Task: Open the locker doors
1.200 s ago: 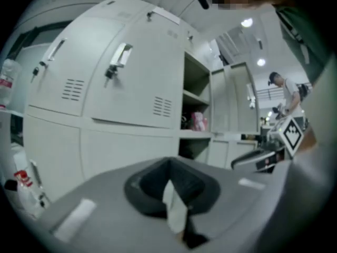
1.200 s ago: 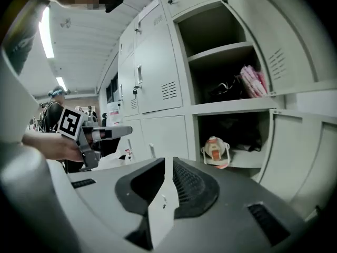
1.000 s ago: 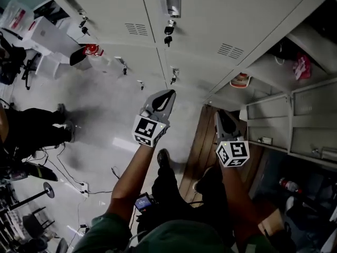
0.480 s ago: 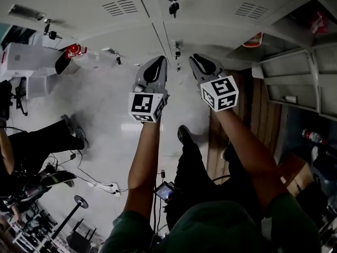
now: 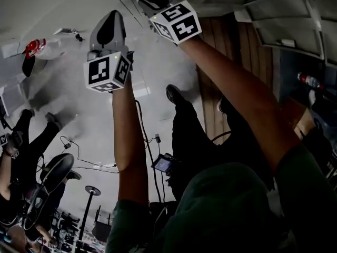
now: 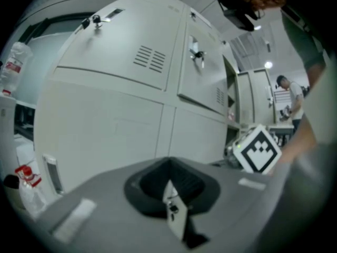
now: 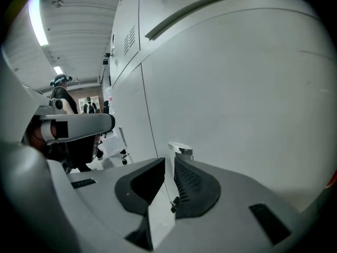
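Though dim, smooth flat locker doors (image 6: 105, 128)

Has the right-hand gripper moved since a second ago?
Yes. The right gripper has gone from over the wooden floor strip, forward and left, up to the locker door.

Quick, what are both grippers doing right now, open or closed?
Left gripper: closed, empty.
Right gripper: slightly open, empty, just short of a locker handle.

Doors cropped at 12 o'clock
The locker doors (image 5: 63, 1) run off the head view; fingers (image 7: 196, 186) half hide a handle (image 7: 180, 149).
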